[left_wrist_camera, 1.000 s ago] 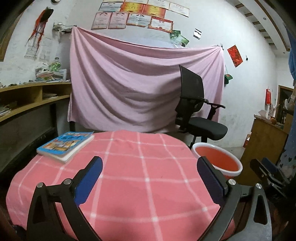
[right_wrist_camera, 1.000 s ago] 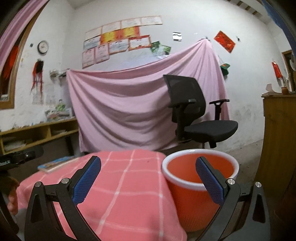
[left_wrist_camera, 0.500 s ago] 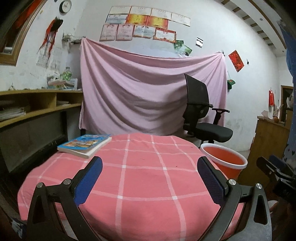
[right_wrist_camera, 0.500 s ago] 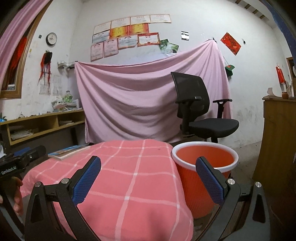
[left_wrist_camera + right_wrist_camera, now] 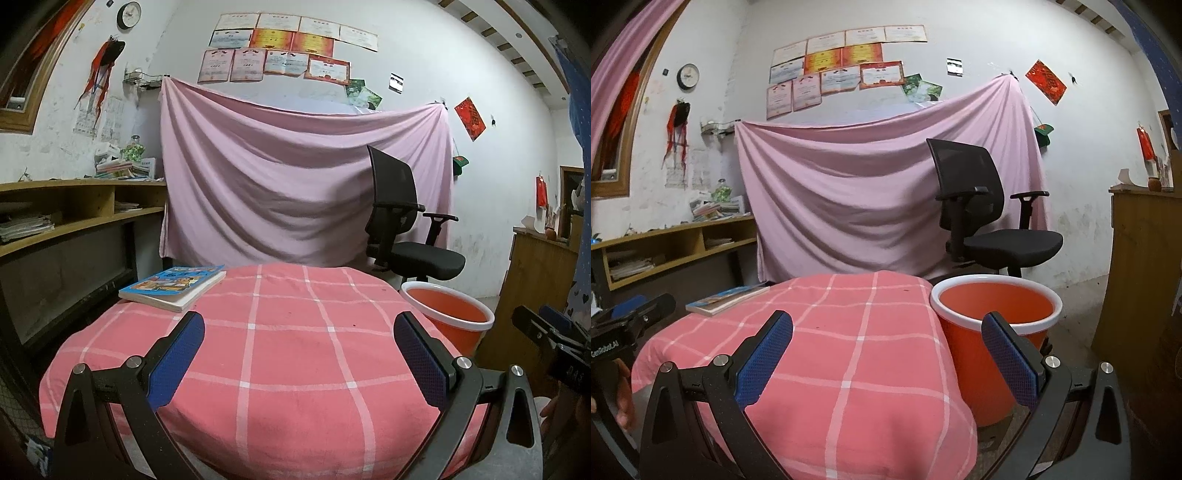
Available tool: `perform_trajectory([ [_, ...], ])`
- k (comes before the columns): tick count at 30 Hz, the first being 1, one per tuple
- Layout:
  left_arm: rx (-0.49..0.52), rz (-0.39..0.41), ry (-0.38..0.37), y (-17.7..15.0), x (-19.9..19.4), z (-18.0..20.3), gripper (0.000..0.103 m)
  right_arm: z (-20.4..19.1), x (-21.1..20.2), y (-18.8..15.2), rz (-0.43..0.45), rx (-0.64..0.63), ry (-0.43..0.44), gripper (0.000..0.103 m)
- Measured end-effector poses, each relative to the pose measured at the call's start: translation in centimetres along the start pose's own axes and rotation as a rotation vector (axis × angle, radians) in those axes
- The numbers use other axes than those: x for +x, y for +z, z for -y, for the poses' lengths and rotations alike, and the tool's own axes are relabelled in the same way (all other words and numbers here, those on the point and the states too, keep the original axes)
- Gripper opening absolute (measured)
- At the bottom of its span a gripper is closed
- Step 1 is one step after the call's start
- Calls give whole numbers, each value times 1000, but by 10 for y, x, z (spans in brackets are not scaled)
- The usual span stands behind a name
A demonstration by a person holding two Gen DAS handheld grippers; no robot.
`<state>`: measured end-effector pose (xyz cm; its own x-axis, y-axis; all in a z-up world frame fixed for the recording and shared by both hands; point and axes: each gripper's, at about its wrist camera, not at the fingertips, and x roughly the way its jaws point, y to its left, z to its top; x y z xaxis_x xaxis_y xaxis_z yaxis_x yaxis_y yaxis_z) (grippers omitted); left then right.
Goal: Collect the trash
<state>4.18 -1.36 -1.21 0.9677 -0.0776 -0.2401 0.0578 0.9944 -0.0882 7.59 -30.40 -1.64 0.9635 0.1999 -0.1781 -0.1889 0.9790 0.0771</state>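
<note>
The left gripper is held low before a desk covered by a pink checked cloth, and its blue-padded fingers are spread wide apart with nothing between them. The right gripper is held in the same manner, its fingers likewise released and empty. In the left wrist view the right gripper is partly seen at the right edge, and in the right wrist view the left gripper is seen at the left edge with part of a hand below it.

An orange bin with a white rim is set on the floor just beside the right edge of the desk; in the right wrist view its inside is seen, and no contents can be made out. The same bin is seen at the right of the desk in the left wrist view. No loose trash can be made out on the cloth in either view.

A book with a colourful cover is laid flat at the far left corner of the desk. Behind the desk a pink sheet is hung across the wall, and a black office chair is placed in front of its right part, behind the bin. Certificates are fixed to the wall above the sheet, and a clock is mounted to their left. A wooden shelf carrying papers is seen along the left wall, and a wooden cabinet stands at the right.
</note>
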Motion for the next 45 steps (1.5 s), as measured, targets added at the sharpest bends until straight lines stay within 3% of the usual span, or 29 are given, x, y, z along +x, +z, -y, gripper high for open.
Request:
perform_trajectory([
  [45, 3, -2, -4, -4, 2, -2, 100, 1, 3, -2, -22, -10, -5, 103],
])
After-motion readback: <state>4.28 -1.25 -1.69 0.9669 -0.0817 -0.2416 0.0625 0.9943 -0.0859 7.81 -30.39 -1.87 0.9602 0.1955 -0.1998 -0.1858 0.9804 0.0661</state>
